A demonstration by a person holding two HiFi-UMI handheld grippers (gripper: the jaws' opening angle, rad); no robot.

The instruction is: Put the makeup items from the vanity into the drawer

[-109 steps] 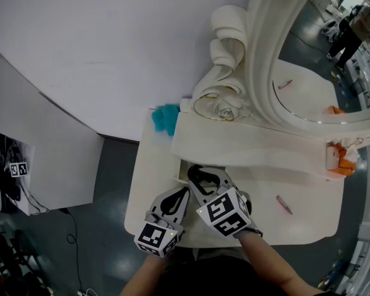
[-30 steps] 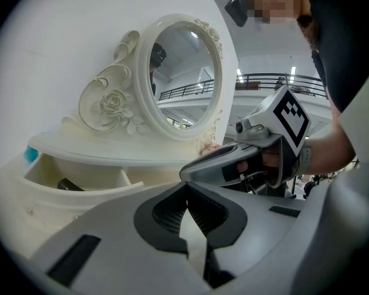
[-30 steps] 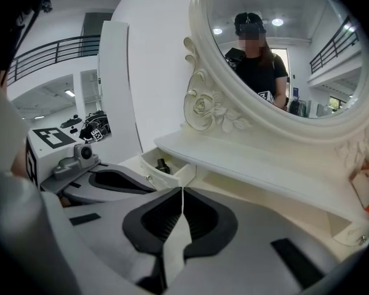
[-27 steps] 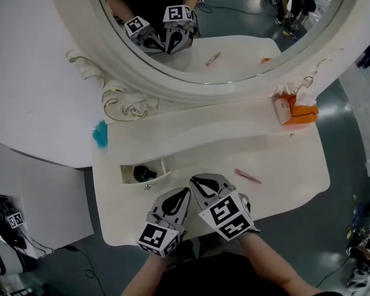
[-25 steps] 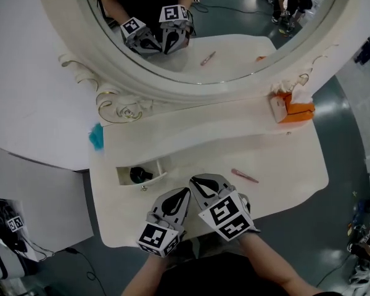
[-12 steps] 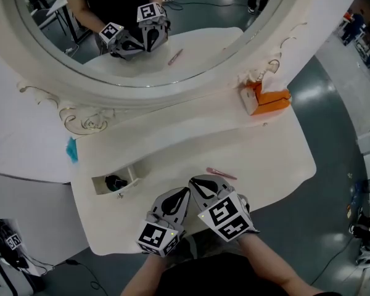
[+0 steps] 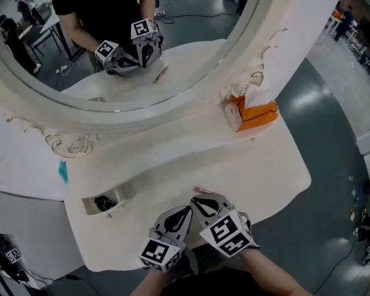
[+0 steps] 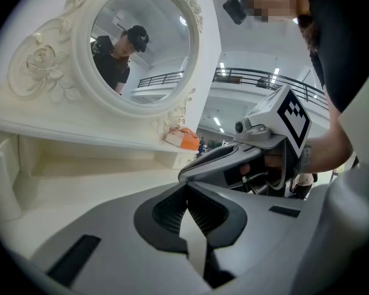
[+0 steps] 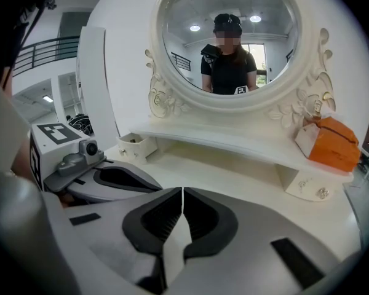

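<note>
Pink stick [image 7: 201,190] just beyond right gripper [image 7: 197,201] jaws.

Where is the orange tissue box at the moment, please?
In the head view, the orange tissue box stands at the right end of the vanity's raised shelf, close under the lower right of the mirror frame.
</note>
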